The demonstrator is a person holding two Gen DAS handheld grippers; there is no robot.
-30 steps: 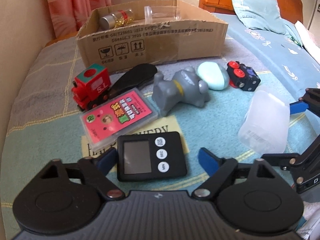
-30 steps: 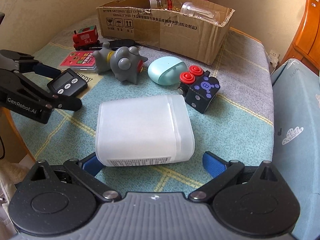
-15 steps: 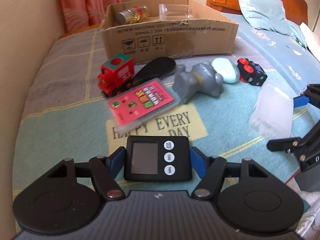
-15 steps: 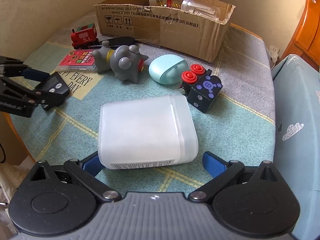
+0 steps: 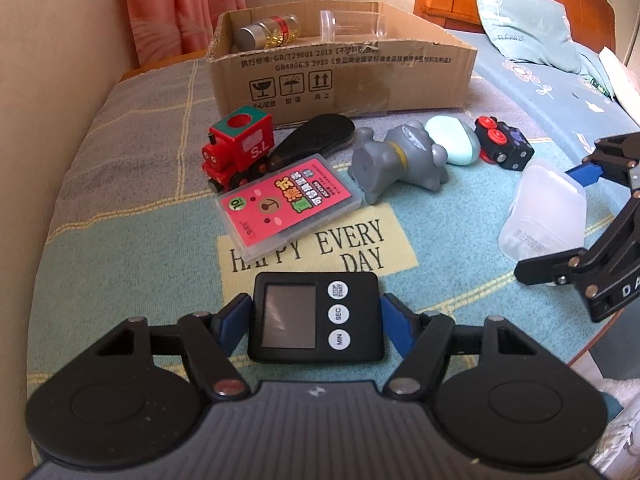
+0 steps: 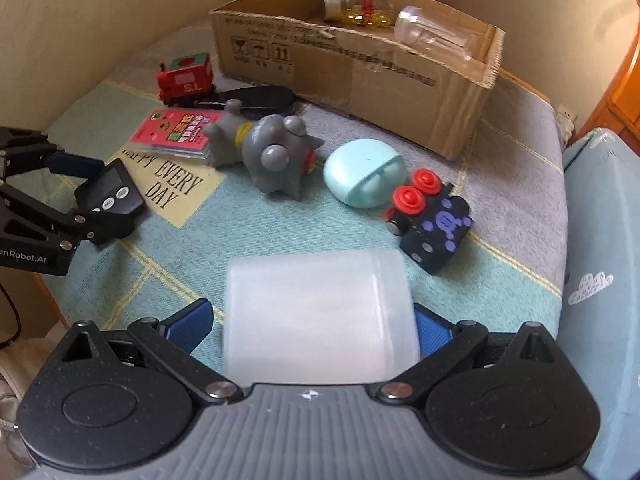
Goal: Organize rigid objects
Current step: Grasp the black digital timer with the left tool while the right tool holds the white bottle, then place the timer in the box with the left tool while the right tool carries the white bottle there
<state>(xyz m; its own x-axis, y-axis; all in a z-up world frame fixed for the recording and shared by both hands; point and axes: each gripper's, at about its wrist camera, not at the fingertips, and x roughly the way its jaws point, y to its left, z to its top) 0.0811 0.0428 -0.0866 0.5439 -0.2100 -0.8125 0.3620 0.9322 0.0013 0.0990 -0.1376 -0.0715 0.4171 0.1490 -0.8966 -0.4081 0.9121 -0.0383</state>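
Note:
A black digital timer (image 5: 304, 316) sits between the blue pads of my left gripper (image 5: 314, 312), which press on its two sides while the jaws are opening slightly. The right wrist view shows the same timer (image 6: 110, 194) in the left gripper (image 6: 106, 196) at the table's left edge. A translucent white plastic box (image 6: 316, 312) lies deep between the fingers of my right gripper (image 6: 312, 320), which is open with a small gap at the left pad. A cardboard box (image 5: 348, 76) at the back holds a capsule bottle (image 5: 268, 34) and a clear tube (image 5: 352, 24).
On the cloth in front of the cardboard box lie a red toy train (image 5: 236, 148), a black oval piece (image 5: 316, 138), a pink card case (image 5: 288, 200), a grey toy animal (image 5: 400, 160), a mint case (image 5: 452, 140) and a black cube with red buttons (image 5: 504, 148). A bed stands to the right.
My left gripper closed its jaws onto the timer, which had lain free between them. My right gripper moved forward, so the white box now sits deeper between its fingers.

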